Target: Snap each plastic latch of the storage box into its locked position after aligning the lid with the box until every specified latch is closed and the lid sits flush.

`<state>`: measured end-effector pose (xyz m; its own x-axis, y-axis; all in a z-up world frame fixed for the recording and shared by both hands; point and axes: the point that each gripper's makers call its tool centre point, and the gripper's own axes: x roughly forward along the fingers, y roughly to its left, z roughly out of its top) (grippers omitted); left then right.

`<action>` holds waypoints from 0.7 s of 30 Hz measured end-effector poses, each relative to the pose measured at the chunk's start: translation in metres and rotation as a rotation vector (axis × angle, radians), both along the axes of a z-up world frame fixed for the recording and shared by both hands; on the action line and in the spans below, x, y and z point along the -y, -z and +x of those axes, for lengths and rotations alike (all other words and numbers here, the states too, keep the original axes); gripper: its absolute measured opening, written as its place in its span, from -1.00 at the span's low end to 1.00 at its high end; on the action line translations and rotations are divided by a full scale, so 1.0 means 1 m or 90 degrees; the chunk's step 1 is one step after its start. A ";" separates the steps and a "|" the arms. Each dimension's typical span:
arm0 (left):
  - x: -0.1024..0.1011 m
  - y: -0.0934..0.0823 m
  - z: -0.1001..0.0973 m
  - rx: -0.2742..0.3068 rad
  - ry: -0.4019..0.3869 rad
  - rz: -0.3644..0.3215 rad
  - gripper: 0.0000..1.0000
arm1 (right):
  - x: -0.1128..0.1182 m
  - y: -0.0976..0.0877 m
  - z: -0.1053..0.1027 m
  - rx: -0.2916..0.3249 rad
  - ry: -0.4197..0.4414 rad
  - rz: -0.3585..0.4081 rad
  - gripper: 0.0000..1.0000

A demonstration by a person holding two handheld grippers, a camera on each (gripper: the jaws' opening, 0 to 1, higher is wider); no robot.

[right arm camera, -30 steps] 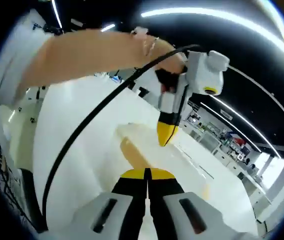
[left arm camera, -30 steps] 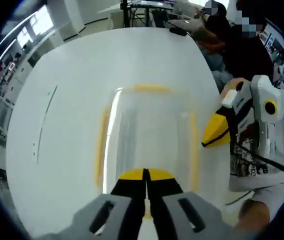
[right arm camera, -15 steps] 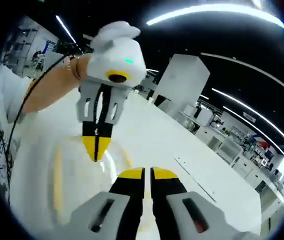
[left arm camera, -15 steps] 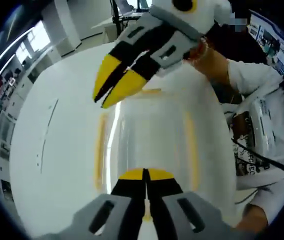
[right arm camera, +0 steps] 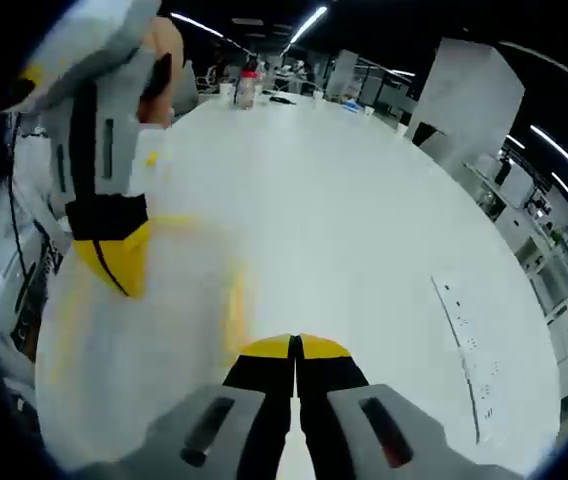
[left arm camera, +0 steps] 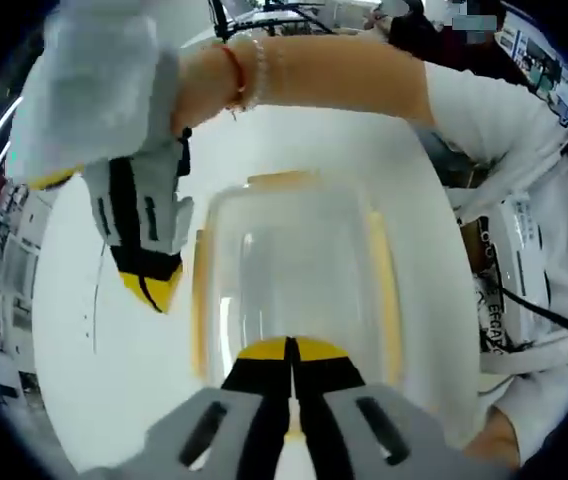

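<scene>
White tabletop (left arm camera: pixel 84 390) spreads under the left gripper view, the clear storage box (left arm camera: pixel 294 270) with yellow latches at centre. Left gripper (left arm camera: pixel 291 352) at 6 o'clock has jaws pressed together over the box's near edge. Right gripper (left arm camera: pixel 149 290), narrow, hangs at 9 o'clock beside the box.

Right gripper view: box (right arm camera: pixel 144 330) blurred at 8 o'clock; right gripper (right arm camera: pixel 294 350) closed, empty; left gripper (right arm camera: pixel 114 260) at 9 o'clock, jaws together.

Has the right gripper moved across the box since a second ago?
Yes. In the left gripper view the right gripper has crossed from the right side of the storage box over its far edge to its left side.
</scene>
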<state>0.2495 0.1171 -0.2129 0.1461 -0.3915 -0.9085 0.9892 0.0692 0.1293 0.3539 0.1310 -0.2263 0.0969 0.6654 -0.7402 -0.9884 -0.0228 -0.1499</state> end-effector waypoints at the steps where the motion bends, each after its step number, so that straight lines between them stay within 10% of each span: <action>1: 0.001 0.000 0.000 0.010 0.004 0.004 -1.00 | -0.002 0.005 -0.006 -0.032 -0.016 -0.011 -1.00; 12: 0.008 -0.006 0.008 0.036 0.028 0.027 -1.00 | 0.007 0.014 -0.006 -0.038 -0.129 -0.140 -1.00; 21: 0.009 -0.008 0.009 0.023 0.025 0.042 -1.00 | 0.012 0.021 -0.015 -0.159 -0.139 -0.250 -1.00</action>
<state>0.2582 0.1083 -0.2048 0.1646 -0.3376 -0.9268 0.9857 0.0209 0.1675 0.3387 0.1188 -0.2470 -0.2243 0.3171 -0.9215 -0.9591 -0.2393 0.1511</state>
